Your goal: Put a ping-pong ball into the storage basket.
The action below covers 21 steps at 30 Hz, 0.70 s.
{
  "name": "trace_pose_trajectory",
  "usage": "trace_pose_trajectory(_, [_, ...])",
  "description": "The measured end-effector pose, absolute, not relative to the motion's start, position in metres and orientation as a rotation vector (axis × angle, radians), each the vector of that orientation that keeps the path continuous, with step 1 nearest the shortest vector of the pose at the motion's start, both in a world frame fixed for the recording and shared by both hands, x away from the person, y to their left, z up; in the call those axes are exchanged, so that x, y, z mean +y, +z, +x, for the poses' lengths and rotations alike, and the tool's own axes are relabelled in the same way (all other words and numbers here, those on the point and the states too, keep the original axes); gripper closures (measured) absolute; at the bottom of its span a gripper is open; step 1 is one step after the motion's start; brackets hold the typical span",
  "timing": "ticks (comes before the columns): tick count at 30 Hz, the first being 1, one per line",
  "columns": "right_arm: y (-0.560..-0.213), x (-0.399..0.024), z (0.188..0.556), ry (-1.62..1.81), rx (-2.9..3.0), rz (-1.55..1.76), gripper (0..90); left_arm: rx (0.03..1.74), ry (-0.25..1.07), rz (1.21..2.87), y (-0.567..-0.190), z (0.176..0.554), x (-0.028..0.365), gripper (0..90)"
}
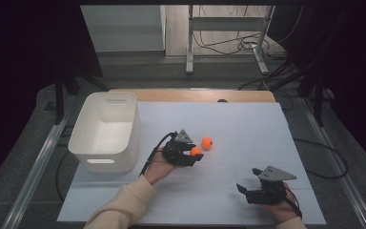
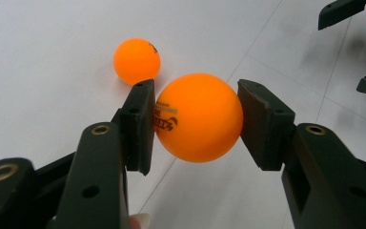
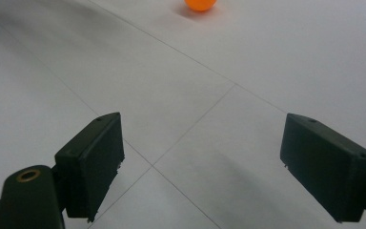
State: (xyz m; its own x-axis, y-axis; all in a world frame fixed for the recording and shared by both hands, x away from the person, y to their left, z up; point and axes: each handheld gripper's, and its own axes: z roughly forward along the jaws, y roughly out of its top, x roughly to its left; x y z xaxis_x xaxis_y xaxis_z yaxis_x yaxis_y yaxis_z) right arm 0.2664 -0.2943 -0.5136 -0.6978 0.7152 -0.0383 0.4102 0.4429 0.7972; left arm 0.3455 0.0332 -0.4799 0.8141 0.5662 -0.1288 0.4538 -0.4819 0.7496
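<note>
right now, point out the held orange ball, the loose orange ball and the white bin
held orange ball [image 2: 198,117], left gripper view, middle of its front
loose orange ball [image 2: 137,61], left gripper view, centre of the ball
white bin [image 1: 86,125], high view, left wall

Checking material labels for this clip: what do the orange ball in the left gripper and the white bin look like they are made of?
Held ball: probably thin hard plastic, matte, going by its smooth seamless surface and printed logo, like a table-tennis ball. White bin: looks like moulded plastic, slightly glossy, with rounded corners and a cut-out handle slot. Left gripper pads press the ball.
</note>
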Motion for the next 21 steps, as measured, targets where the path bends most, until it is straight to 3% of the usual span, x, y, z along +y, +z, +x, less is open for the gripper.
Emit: trace_pose_trajectory(21, [-0.5138,-0.2941,0.2663,1.13,2.327,0.952,15.4,0.759,0.19,2.134,-0.4756,0.3458,0.0376,50.2])
